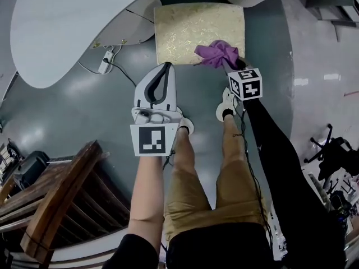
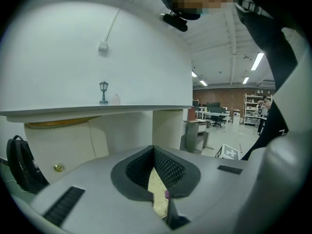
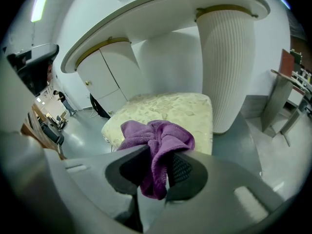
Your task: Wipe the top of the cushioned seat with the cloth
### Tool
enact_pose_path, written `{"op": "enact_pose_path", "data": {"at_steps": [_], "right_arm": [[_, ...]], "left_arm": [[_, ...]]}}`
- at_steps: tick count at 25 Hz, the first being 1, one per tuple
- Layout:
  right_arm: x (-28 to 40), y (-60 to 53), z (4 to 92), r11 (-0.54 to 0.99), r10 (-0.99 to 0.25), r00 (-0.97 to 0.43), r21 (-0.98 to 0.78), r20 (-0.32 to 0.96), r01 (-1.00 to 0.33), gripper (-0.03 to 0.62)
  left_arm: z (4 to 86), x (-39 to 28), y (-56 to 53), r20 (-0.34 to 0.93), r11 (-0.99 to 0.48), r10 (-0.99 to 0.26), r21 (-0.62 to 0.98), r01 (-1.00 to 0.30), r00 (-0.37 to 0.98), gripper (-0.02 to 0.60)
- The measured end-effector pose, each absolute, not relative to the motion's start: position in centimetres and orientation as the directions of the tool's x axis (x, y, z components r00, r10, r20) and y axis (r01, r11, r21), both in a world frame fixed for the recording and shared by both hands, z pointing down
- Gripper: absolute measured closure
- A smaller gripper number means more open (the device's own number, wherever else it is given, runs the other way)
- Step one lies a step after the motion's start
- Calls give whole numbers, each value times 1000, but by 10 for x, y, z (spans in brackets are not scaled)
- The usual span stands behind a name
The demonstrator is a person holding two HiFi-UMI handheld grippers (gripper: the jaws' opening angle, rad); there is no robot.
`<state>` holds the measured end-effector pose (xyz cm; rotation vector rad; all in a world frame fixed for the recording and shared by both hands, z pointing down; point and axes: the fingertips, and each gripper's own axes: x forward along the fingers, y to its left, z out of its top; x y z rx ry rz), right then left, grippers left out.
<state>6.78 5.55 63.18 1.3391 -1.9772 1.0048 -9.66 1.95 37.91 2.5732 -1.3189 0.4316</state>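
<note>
The purple cloth is seen bunched over the near right corner of the cushioned seat. It is pinched between the jaws of the right gripper. In the right gripper view a fold of the cloth is seen hanging down between the two dark pads, with the rest heaped above the jaws against the near edge of the seat. Whether the cloth is pressed onto the cushion or held just above it cannot be told.

The seat is covered in a pale gold patterned fabric, and its far side is tucked under the white curved table. A ribbed white pedestal is seen just beside the seat's right side.

The left gripper is held over the grey floor, near the seat's near left corner and apart from it. Its jaws are brought together at the tips and nothing is held in them; through the narrow slit between the pads of the left gripper a strip of the seat is seen.

A white power strip with its cable is laid on the floor left of the seat. A dark wooden frame is seen at the lower left.
</note>
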Motion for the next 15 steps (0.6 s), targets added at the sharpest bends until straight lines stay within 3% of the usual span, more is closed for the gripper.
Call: {"op": "enact_pose_path", "data": {"at_steps": [11,15], "right_arm": [[161,77,647,133,-494,-292,-261,819,-956,517],[168,80,636,61,-538,-293,-310,791,-949,517]], "left_arm": [[375,-34,-1,329,-583,-753,67,-809,570,577],[379,-30,-2,334,-588,-746,77,-805,576,577]]}}
